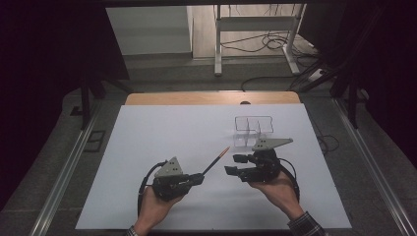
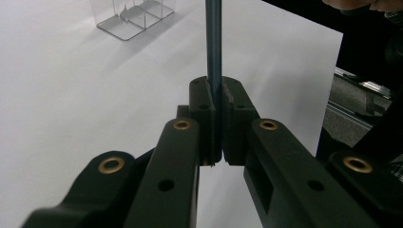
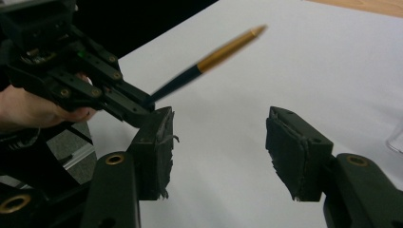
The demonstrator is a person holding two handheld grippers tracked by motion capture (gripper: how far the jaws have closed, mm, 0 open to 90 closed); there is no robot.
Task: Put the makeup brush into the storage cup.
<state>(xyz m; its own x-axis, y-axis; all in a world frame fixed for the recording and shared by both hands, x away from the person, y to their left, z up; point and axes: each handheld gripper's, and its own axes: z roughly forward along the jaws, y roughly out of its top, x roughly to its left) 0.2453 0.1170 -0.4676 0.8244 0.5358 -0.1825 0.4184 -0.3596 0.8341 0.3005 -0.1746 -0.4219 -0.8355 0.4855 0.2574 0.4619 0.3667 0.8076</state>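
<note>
From the high view, my left hand-held gripper (image 1: 197, 179) pinches a pencil (image 1: 216, 160) by its dark end, the shaft slanting up over the white tabletop (image 1: 162, 142) toward my right hand-held gripper (image 1: 235, 164), whose jaws are spread just beside the tip. A clear organizer (image 1: 253, 130) with compartments stands just behind the right one.

In the left gripper view, the jaws are pressed together on the pencil (image 2: 214, 47), which rises straight between the pads; the organizer (image 2: 133, 16) sits far off at the top.

In the right gripper view, my own jaws stand wide apart and empty, with the pencil (image 3: 209, 59) floating ahead, its gold-coloured end pointing away, held by the left hand-held gripper (image 3: 138, 107).

I judge the pencil light, stiff and slick, likely to pivot; I would grip mid-shaft.
</note>
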